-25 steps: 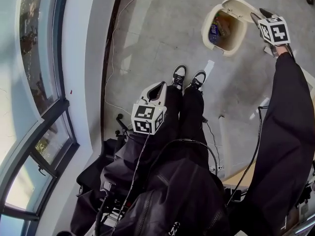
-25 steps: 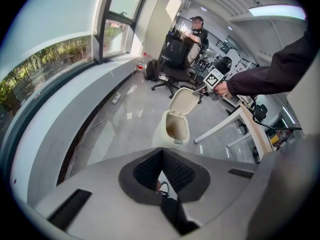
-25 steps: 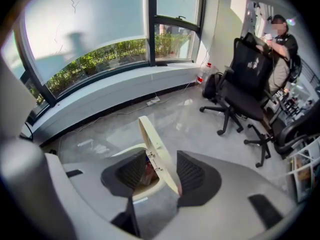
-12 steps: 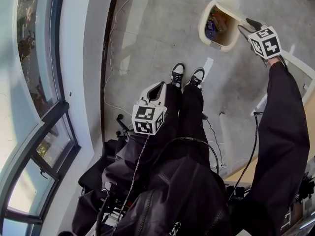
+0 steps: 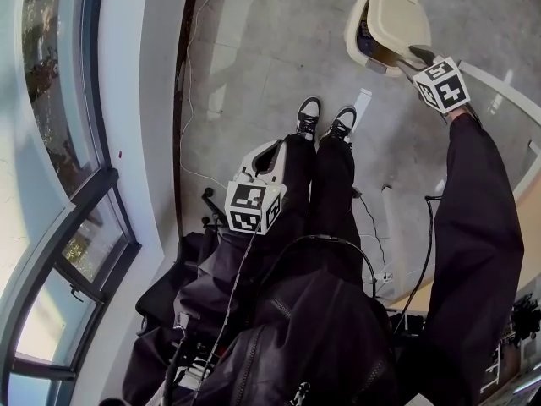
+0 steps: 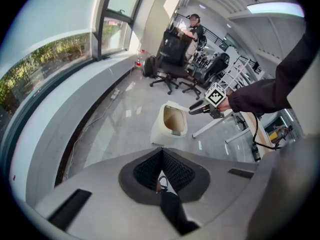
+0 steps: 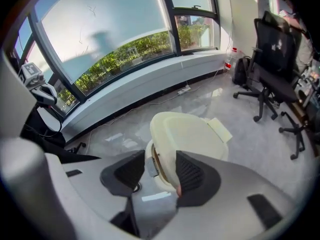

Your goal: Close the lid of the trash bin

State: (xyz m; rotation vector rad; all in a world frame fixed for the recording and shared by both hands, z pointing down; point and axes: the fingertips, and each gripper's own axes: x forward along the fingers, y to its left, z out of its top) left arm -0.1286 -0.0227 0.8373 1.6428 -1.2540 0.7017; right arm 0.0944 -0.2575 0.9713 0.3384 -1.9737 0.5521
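We found cream plastic trash bin (image 5: 353,36) on floor, far right; its cream hinged lid (image 7: 190,126) nearly down, gap at near edge. Right hand-held gripper (image 7: 159,170) nearer, jaws just opened wide, lid edge between, ungripped. Left hand-held gripper (image 6: 161,176) pinched together, well apart.

The person wears a black jacket (image 5: 313,337), black trousers (image 5: 319,184) and black-and-white shoes (image 5: 308,118); the right sleeve (image 5: 469,218) is black too. The left hand-held gripper (image 5: 272,149) has a pale grey shell with black ribbed pads (image 6: 145,170). It carries a white cube (image 5: 254,207) printed with black square markers, and a thin pale cable (image 5: 239,277) runs down from it. The right hand-held gripper (image 5: 414,55) looks the same, with its own marker cube (image 5: 441,85). A black cable (image 5: 433,252) hangs along that sleeve.
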